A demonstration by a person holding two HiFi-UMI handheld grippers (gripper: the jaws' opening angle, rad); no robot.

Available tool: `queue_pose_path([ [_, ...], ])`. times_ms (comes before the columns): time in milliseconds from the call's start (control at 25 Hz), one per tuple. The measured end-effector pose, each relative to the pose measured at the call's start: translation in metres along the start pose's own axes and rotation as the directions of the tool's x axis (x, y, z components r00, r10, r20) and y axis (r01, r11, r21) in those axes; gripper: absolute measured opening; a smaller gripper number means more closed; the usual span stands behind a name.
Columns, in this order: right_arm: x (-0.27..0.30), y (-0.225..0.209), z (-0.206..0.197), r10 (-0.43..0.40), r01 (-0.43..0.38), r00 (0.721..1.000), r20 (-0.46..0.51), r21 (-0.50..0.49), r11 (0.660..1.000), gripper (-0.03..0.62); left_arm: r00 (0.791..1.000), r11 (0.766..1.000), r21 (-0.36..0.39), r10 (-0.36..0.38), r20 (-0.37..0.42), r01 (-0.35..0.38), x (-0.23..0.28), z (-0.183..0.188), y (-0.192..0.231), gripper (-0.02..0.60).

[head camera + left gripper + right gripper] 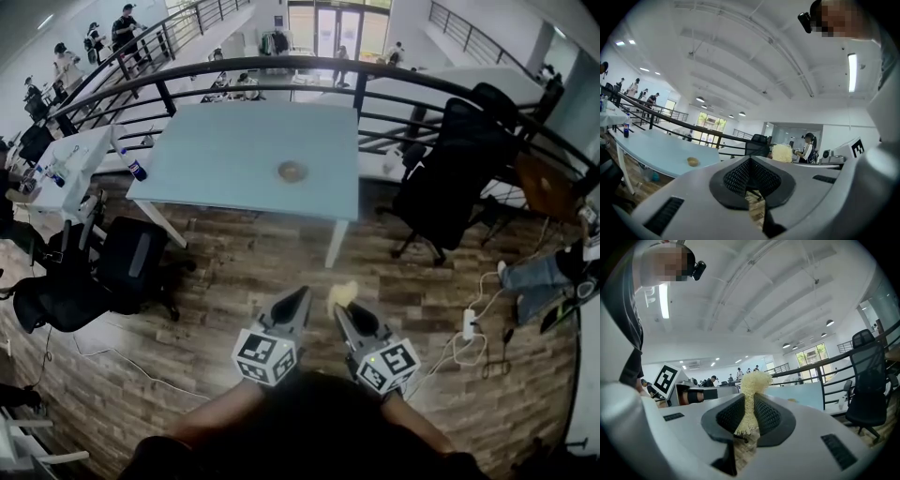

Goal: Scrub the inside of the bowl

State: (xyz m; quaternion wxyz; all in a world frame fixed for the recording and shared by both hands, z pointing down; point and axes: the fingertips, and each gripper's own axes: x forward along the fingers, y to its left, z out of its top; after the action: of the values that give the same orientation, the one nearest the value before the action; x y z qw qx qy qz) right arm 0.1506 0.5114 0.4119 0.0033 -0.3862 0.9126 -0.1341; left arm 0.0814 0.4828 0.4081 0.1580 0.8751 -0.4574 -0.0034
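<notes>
A small brown bowl (292,171) sits alone on the pale blue table (225,150), far ahead of both grippers; in the left gripper view the bowl (693,161) shows small on the tabletop. My right gripper (344,305) is shut on a pale yellow scrubber (343,292), whose fuzzy tuft (752,383) sticks up between the jaws (749,416). My left gripper (302,297) is shut with nothing in it, beside the right one above the wooden floor. From the left gripper (750,161) view the scrubber (781,153) shows to the right.
Black office chairs (450,178) stand right of the table and others (131,262) at its left front. A curved black railing (375,84) runs behind the table. A blue-capped bottle (134,167) stands on a white desk at left. Cables and a power strip (469,325) lie on the floor.
</notes>
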Motion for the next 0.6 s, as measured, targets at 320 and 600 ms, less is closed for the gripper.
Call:
queue_pose_path([
  [320, 0.049, -0.004, -0.004, -0.013, 0.013, 1.0, -0.027, 0.007, 1.0, 0.066, 1.0, 1.0, 0.006, -0.002, 0.007, 0.002, 0.007, 0.013, 0.043, -0.003],
  [600, 0.113, 0.0, 0.014, -0.009, 0.009, 1.0, -0.013, -0.008, 1.0, 0.066, 1.0, 1.0, 0.012, -0.021, -0.001, 0.021, 0.023, 0.04, 0.097, -0.003],
])
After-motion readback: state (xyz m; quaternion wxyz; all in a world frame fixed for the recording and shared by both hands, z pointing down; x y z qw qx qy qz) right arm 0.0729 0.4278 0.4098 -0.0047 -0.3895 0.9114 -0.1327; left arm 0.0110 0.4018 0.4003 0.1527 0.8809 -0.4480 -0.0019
